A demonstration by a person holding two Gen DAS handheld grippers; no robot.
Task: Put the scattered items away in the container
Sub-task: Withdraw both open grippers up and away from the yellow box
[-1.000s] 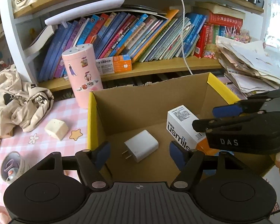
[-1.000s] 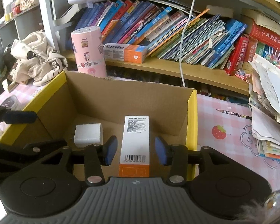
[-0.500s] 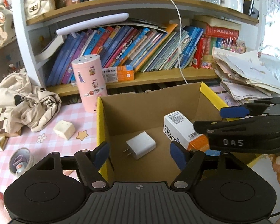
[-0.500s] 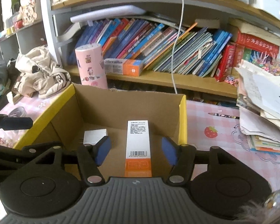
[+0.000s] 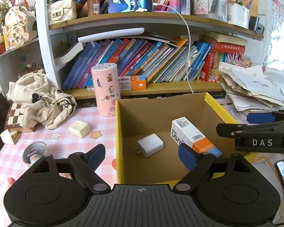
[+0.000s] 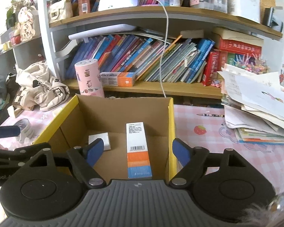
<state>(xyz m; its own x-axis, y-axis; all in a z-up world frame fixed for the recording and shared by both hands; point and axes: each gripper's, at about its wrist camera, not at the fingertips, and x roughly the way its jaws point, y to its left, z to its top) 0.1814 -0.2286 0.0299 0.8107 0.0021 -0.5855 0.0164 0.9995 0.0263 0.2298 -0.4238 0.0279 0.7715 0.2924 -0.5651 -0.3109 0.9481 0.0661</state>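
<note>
**Both grippers parked over the box, two things already inside**

Closest to the cameras: the left gripper has its blue-padded jaws spread wide with nothing between them, hanging above the near-left corner of the cardboard box. The right gripper is the same deal, jaws wide apart and empty, sitting above the near edge of the box. From the left wrist view the right gripper shows up from the side at the right edge, over the box's right wall.

Down in the box, the white charger plug lies flat on the floor toward the left side, prongs pointing left. Just beside it on the right, not touching, lies the toothpaste carton, white at the far end, orange and blue at the near end, barcode up.

Out on the pink checkered tablecloth, left of the box, a small cream block and a clear tub of paper clips are still loose.

Further back, a pink sticker-covered canister stands upright just behind the box's far-left corner, with a crumpled beige cloth to its left. Behind all that is the bookshelf, and a messy paper stack sits off to the right.
</note>
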